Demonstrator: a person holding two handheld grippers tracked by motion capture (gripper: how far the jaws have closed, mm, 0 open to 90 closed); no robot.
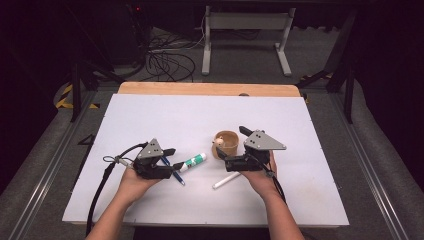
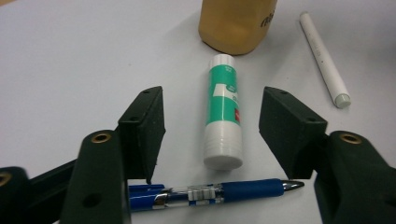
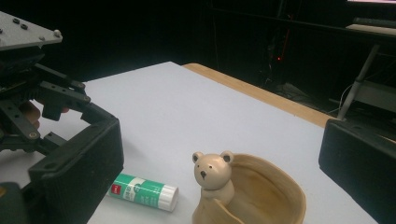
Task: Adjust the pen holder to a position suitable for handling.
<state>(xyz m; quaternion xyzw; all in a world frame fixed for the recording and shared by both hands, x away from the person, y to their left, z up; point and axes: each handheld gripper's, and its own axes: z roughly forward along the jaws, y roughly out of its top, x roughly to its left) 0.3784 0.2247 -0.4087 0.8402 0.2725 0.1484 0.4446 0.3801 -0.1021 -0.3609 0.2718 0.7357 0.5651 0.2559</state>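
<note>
Pen [image 2: 219,192] | partly hidden behind left gripper [image 2: 210,135] | cap end possibly blurred

A white marker [image 1: 226,180] lies on the white table [image 1: 165,115], and black cables [image 1: 167,62] sit on the grey floor by a metal stand [image 1: 245,22].

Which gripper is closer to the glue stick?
Left. The left gripper has its open jaws on either side of the glue stick. The right gripper is farther off, by the bear cup.
</note>
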